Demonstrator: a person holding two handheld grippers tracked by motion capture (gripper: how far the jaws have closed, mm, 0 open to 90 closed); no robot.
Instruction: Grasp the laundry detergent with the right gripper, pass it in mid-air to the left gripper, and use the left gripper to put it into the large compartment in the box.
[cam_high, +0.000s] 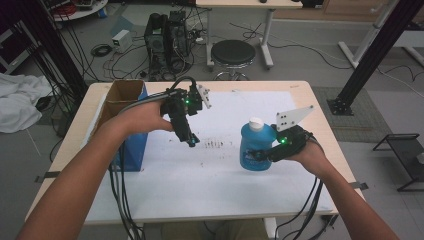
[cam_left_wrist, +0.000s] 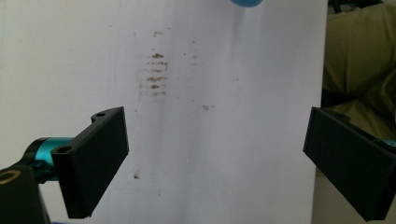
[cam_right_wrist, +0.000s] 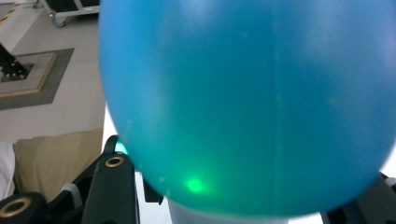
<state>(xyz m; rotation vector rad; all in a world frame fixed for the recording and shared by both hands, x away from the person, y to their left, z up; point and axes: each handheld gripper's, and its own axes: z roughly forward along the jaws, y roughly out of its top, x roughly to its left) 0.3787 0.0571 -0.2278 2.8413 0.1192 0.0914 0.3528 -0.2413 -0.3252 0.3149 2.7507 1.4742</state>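
blue bottle | upright on white sheet | right gripper clamped on its side | left gripper beside it, jaws wide, empty

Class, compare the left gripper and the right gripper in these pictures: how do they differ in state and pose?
The left gripper is open and holds nothing; the right gripper is shut on the blue bottle. The left gripper points down at the stained white sheet; the right gripper reaches in sideways. Both are black, hand-held and show a green light.
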